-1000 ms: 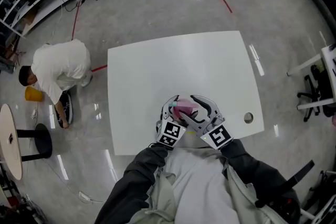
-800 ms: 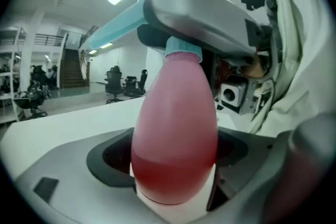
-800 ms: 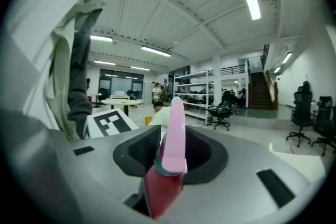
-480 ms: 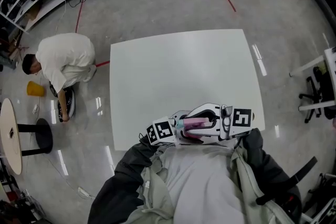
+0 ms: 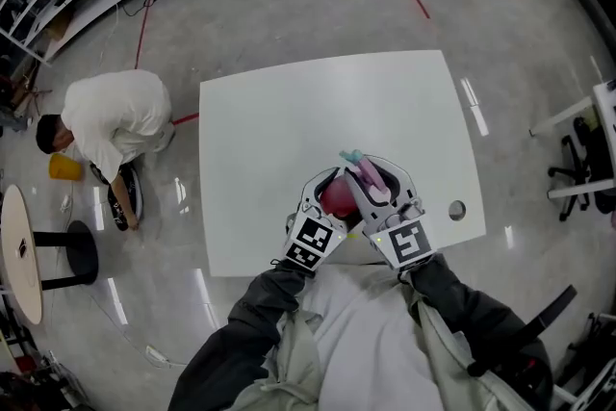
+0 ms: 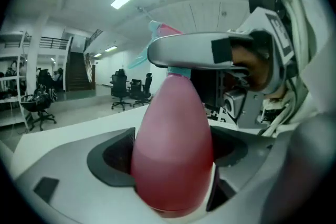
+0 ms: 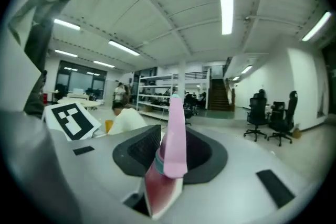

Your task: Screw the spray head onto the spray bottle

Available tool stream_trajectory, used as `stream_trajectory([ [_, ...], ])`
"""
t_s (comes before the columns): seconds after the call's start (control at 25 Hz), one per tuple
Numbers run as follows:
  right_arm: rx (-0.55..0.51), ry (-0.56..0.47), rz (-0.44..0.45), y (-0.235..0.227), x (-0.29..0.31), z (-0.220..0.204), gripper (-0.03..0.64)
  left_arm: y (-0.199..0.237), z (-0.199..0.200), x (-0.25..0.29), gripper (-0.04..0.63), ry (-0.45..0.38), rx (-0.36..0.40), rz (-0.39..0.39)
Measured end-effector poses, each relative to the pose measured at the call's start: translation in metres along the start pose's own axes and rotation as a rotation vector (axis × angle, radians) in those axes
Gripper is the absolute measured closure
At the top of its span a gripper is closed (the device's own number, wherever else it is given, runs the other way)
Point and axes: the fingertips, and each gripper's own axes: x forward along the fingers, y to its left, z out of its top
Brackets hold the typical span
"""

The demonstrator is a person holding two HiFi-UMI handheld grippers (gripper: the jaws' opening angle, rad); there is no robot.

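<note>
**Operator:** Where does the job stand?

**Spotter:** You hold the spray bottle [image 5: 334, 196] in the air above the near part of the white table [image 5: 279, 130], close to its front edge, with nothing resting on the tabletop. Your left gripper [image 6: 172, 152] is clamped on the bottle's red body, a pad pressed in on each side. Your right gripper [image 7: 172, 155] has just been closing, and the spray head [image 7: 175, 128] stands pinched between its jaws. The nozzle points away from you, out over the table.

**Operator:** So is the head on?

**Spotter:** It is placed, that much shows. The head sits upright on the bottle's neck, its teal collar [image 7: 159, 165] down against the top of the red body. How far the thread has run you can't read here, because your right gripper's jaw crosses the neck in the left gripper view. I'd judge you are partway through the screwing, not at the end.

**Operator:** What's left?

**Spotter:** Probably a few more turns of the head against the bottle until the collar stops, with your left grip holding the body steady. After that you let go of the head and stand the bottle on the table near its front edge.
</note>
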Motion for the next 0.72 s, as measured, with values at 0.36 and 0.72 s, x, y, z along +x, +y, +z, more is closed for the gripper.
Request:
stream_trajectory([
  [0.36, 0.130, -0.107, 0.354, 0.021, -0.014, 0.022, 0.428, -0.004, 0.030, -0.020, 0.161, -0.180, -0.014, -0.125],
  [0.72, 0.117, -0.060, 0.152, 0.006, -0.010, 0.022, 0.479, 0.016, 0.032, -0.018, 0.161, -0.103, 0.072, 0.094],
])
